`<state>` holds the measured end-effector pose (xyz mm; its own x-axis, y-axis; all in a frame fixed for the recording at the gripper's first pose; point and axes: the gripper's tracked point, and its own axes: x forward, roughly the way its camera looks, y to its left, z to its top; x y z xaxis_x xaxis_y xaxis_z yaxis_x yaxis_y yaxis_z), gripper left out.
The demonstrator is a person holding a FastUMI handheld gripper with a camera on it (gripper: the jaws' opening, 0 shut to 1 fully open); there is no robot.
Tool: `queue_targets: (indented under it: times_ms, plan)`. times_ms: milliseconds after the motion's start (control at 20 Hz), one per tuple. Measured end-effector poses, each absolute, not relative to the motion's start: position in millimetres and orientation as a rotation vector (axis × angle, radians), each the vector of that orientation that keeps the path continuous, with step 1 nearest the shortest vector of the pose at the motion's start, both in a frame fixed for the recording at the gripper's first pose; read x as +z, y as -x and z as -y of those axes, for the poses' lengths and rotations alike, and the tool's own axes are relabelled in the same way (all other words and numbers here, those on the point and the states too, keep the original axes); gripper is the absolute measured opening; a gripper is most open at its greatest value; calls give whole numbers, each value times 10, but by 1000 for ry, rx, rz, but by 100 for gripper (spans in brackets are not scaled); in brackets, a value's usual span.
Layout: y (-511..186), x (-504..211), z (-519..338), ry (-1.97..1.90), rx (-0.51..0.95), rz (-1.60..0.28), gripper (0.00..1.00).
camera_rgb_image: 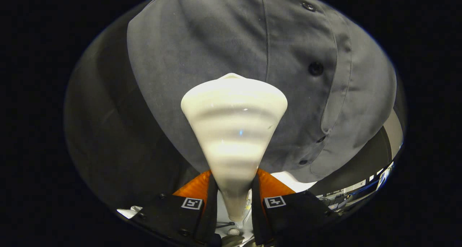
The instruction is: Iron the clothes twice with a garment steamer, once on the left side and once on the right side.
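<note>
Clamping the steamer (234,131), the gripper (234,200) fronts the shirt (202,48).

Fisheye cam on gripper (234,200), facing fwd along jaws, v. close to grey shirt (223,44).

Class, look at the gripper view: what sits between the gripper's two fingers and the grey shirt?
In the gripper view, the white cone-shaped steamer head fills that stretch: the gripper clamps its narrow neck, and its wide end reaches the grey shirt.
</note>
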<state>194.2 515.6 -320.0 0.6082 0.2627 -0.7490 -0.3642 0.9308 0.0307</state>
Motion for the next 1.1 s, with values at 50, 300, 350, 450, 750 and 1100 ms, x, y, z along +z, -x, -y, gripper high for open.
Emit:
queue_targets:
  times_ms: [50, 300, 350, 450, 750, 1100]
  plan:
    - [-1931, -3249, -5152, 131, 364, -851, 48]
    - [-1906, -3478, -5254, 134, 366, -889, 48]
    - [-1901, -3490, -5264, 133, 366, -895, 48]
    - [-1872, -3553, -5256, 133, 367, -908, 48]
    - [-1754, -3759, -5231, 128, 368, -968, 48]
    - [-1548, -4057, -5145, 125, 366, -1030, 48]
